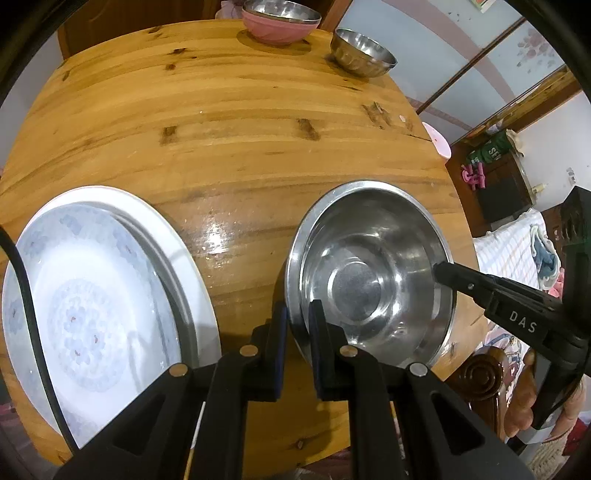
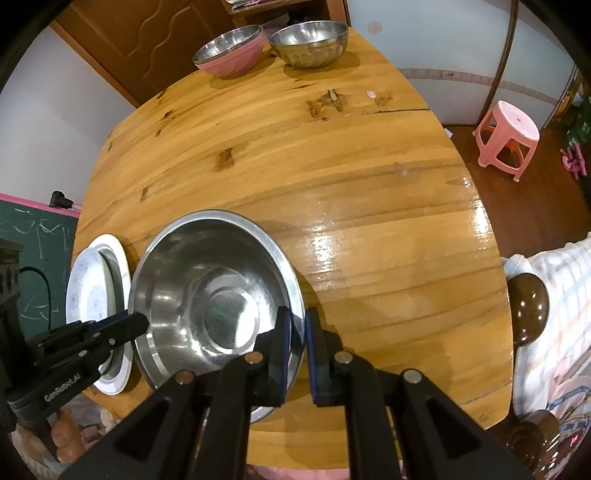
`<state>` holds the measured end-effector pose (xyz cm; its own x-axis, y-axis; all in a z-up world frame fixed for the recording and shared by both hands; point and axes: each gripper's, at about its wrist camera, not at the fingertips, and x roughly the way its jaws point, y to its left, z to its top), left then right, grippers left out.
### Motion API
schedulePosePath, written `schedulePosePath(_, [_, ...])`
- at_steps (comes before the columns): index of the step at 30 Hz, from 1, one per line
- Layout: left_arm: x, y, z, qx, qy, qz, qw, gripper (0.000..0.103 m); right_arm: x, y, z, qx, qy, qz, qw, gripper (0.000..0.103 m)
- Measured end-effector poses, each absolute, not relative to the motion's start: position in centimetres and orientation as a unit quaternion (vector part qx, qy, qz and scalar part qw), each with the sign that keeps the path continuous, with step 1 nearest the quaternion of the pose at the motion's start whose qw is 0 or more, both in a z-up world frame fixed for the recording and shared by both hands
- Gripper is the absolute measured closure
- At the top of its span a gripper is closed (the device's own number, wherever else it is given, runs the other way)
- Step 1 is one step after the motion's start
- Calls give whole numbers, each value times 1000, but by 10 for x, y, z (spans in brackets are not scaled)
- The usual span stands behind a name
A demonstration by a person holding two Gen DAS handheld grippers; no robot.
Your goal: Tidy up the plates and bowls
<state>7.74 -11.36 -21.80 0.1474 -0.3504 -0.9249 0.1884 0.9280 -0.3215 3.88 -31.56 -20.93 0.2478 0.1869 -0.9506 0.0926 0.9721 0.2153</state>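
A large steel bowl [image 1: 373, 273] [image 2: 218, 291] sits near the front of the round wooden table [image 1: 240, 122] [image 2: 295, 166]. My left gripper [image 1: 297, 317] is shut on the bowl's left rim; it also shows in the right wrist view [image 2: 138, 323]. My right gripper [image 2: 297, 332] is shut on the bowl's right rim, and its fingers [image 1: 448, 275] show in the left wrist view. Left of the bowl lie stacked white patterned plates [image 1: 96, 295] [image 2: 98, 295]. At the far edge stand a pink bowl with a steel bowl nested inside [image 1: 280, 24] [image 2: 232, 50] and a steel bowl [image 1: 362, 51] [image 2: 310, 42].
A pink plastic stool [image 2: 508, 138] stands on the floor right of the table. A carved wooden chair post [image 2: 528, 306] is at the right front edge. A green chalkboard [image 2: 33, 251] is on the left. A wooden door [image 2: 147, 40] is behind the table.
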Motion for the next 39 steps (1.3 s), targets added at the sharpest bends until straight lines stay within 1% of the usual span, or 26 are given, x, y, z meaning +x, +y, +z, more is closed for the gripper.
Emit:
schedulePosePath(3, [78,-114,-218,-67,627,-181,755,93,40,-316,-209,112,611,30,783,94])
schedulePosePath(4, [78,-114,-218,-64,626,-181,755,92,41,-316,-209,113,611,31,783,91])
schedulePosePath(6, [77,-115,-217,-61,624,-183,757,79,41,-317,-209,119,608,38,784,91])
schedulePosePath(9, [75,-115,-213,-62,619,-186,761,68,41,-318,-210,131,608,43,782,90])
schedulePosePath(13, [75,-114,-206,-55,607,-181,772,64,39,-319,-208,135,604,45,784,90])
schedulePosePath(14, [75,-114,-204,-55,606,-180,773,58,40,-319,-207,134,602,45,786,90])
schedulePosePath(15, [75,-113,-202,-57,603,-179,776,50,39,-320,-205,132,599,44,789,90])
schedulePosePath(17, [75,-111,-197,-60,594,-173,783,46,38,-320,-201,130,592,42,794,90])
schedulePosePath(25, [74,-103,-176,-62,568,-160,805,45,35,-317,-180,114,567,44,814,90])
schedulePosePath(29, [74,-98,-159,-60,548,-156,820,42,36,-314,-166,102,554,51,825,90])
schedulePosePath(31, [75,-97,-149,-58,539,-153,826,40,37,-315,-157,98,545,55,831,90])
schedulePosePath(39, [98,-90,-101,-49,503,-158,849,39,61,-318,-103,67,515,76,851,90])
